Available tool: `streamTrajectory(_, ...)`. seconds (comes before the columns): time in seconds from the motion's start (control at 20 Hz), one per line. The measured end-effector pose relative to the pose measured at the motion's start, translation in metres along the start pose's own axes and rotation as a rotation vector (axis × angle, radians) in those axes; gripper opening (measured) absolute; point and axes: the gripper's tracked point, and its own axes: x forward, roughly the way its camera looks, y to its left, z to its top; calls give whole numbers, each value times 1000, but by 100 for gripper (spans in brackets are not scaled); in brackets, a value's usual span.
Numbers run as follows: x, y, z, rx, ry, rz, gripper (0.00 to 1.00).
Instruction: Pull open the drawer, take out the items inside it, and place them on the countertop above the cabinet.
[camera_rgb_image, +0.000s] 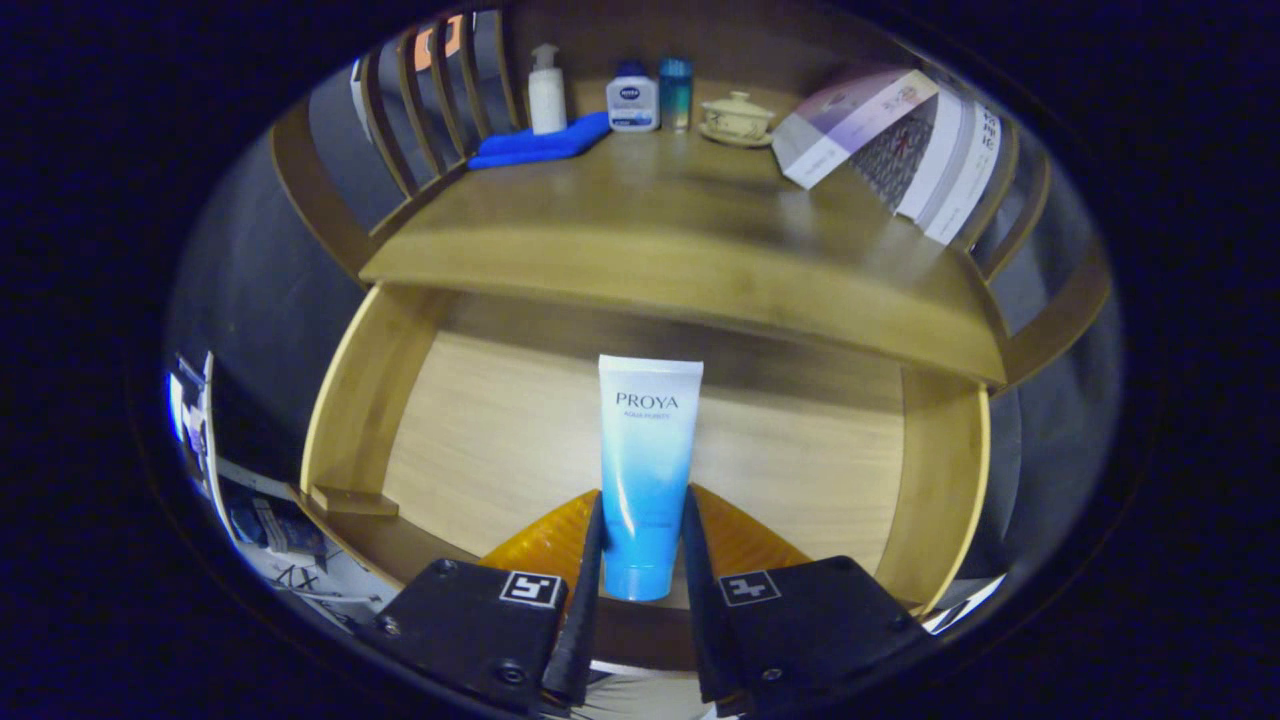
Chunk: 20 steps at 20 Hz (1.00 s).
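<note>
One tube (645, 470) is pinched between both fingers of the gripper (640, 545), above the floor of the open drawer (480, 440). The countertop (690, 230) lies beyond the tube, so opening seems done and placing remains. The tube's cap end and the drawer's front corners are partly hidden by the fingers.

The tongs (642, 525) have two narrow, flat fingers (584, 590) that grow thinner toward the tips. Each finger comes out of a black, boxy mount with rounded corners. On top of each mount there is a small white square sticker with a black blocky marking. Dark round screws sit in the corners of the mounts.
</note>
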Motion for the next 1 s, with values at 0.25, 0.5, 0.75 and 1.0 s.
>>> streamTrajectory(0.25,-17,-2,39,13,-61,-5,44)
streamTrajectory(0.5,-14,-2,83,-7,-116,-39,44)
streamTrajectory(0.75,3,-5,128,17,-141,-80,43)
streamTrajectory(1.0,31,-5,155,22,-174,-100,43)
